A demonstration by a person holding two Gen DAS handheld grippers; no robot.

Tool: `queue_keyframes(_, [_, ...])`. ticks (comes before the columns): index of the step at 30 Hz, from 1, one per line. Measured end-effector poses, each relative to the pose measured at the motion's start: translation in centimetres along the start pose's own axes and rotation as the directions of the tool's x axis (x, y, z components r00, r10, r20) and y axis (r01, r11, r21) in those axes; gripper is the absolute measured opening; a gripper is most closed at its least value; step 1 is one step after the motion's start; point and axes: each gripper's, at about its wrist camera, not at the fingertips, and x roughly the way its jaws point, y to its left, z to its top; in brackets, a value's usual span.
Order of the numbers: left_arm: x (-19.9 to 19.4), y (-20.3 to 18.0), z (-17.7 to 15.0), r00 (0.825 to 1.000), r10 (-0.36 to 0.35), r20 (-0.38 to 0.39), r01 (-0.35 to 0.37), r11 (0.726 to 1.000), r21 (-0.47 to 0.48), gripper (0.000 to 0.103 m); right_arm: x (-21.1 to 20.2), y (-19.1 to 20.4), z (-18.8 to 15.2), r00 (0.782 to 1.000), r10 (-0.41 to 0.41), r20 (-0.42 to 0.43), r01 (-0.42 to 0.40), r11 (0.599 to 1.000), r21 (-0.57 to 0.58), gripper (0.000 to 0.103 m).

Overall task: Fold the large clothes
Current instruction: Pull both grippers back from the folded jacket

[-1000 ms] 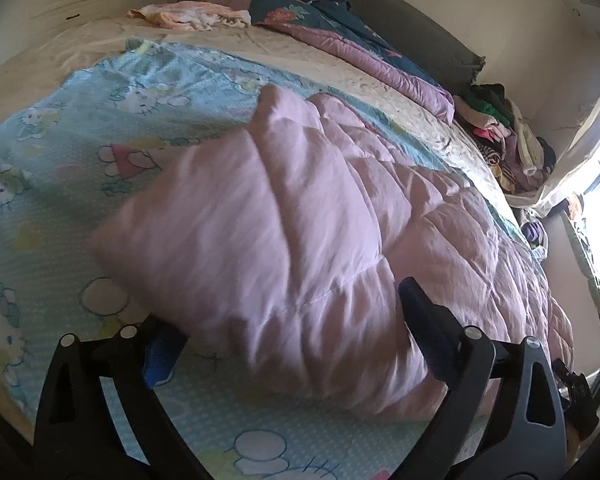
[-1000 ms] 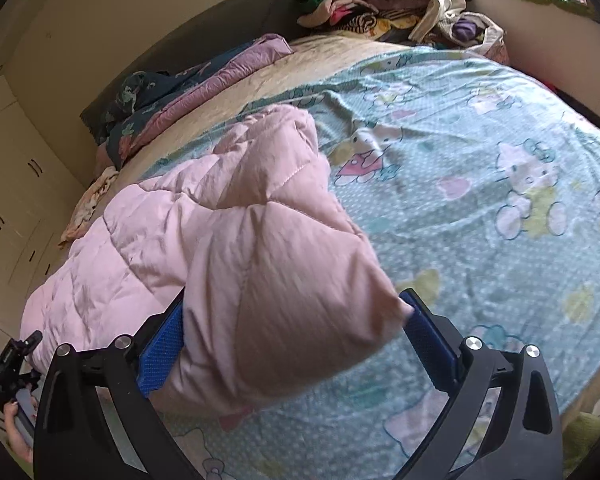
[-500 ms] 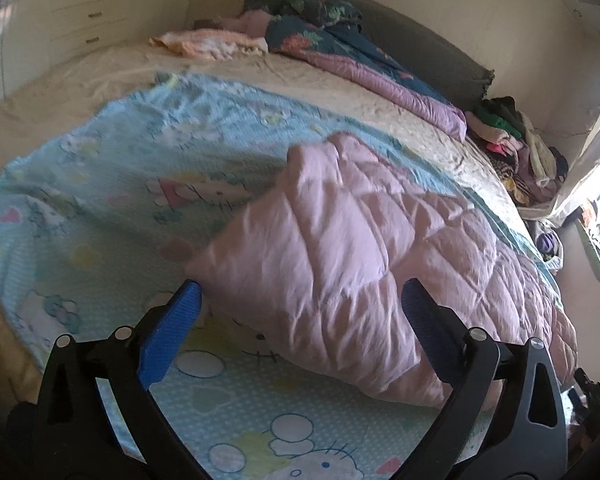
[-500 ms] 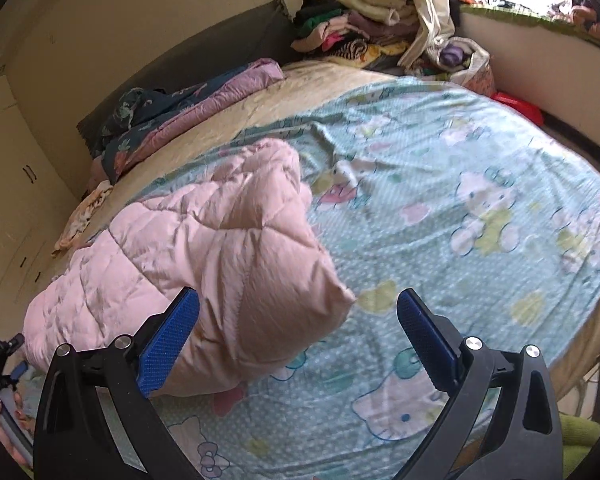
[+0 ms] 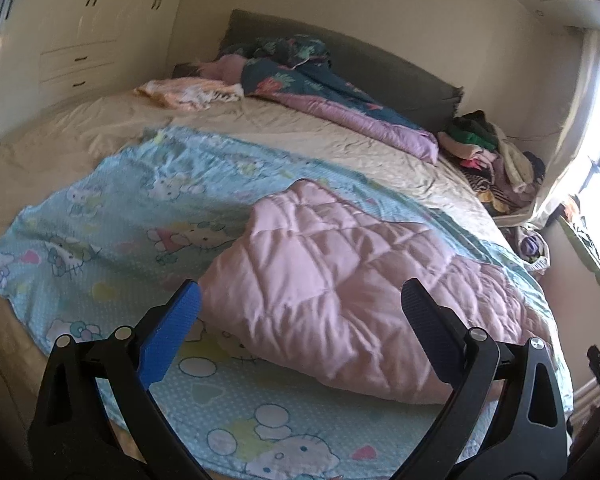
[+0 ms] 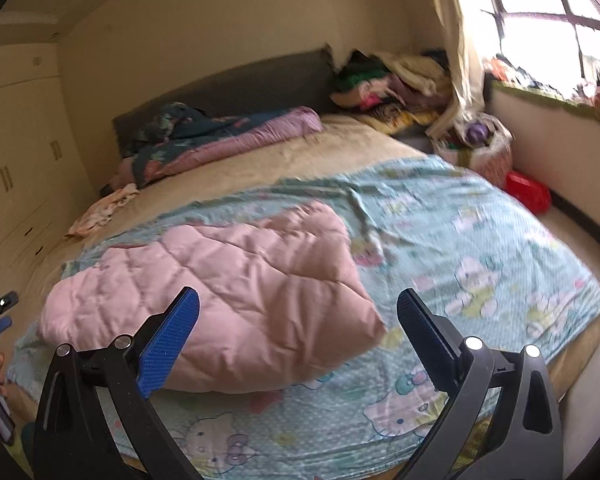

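A pink quilted coat (image 5: 340, 280) (image 6: 228, 280) lies folded over on a light blue cartoon-print sheet (image 5: 112, 216) (image 6: 480, 248) spread on the bed. My left gripper (image 5: 300, 312) hangs open above the bed's near edge, its blue pads apart and clear of the coat. In the right wrist view my right gripper (image 6: 296, 316) is likewise open with nothing between its fingers, held back from the coat. The other gripper's tip shows at the left edge of that view.
A dark floral and purple duvet (image 5: 332, 96) lies along the grey headboard (image 5: 380, 64). Piled clothes (image 5: 492, 160) fill the far corner by the curtain and window. A small peach garment (image 5: 188, 94) rests on the beige mattress. Wardrobes (image 5: 80, 20) stand left; a red object (image 6: 528, 196) sits on the floor.
Both grippers have let go of the pink coat and pulled back and up from the bed. The coat's folded flap now lies flat on the sheet.
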Motion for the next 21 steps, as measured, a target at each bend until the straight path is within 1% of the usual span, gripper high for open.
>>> queue_keyframes(4, [-1.6,-1.3,-0.6,0.999,-0.025,0.028,0.024,0.999,0.033,0.094,-2.1,2.2,0.5,0.998,0.031,0.046,-0.028,0.998,-0.061,0.099])
queue_keyframes(10, [-3.1,-3.3,-1.6,0.997,-0.064,0.044,0.059,0.994,0.091,0.094,-4.3,4.7,0.6,0.994,0.056,0.094,-0.042,0.989,-0.138,0.099])
queue_keyframes(13, [-3.4,-4.3,-2.4,0.995,-0.092,0.032,0.088,0.989,0.119,0.094,-5.2,5.8,0.4,0.991,0.069,0.114,-0.049,0.985,-0.166,0.099])
queue_keyframes(17, [-3.7,-5.5,-3.6,0.994,-0.111,0.019,0.107,0.982,0.157,0.094,-5.9,6.8,-0.3,0.989,0.088,0.116,-0.064,0.979,-0.195,0.099])
queue_keyframes(21, [-3.8,-6.2,-5.1,0.993,-0.120,0.000,0.118,0.977,0.180,0.094,-6.2,7.0,-1.0,0.989,0.095,0.111,-0.073,0.979,-0.190,0.099])
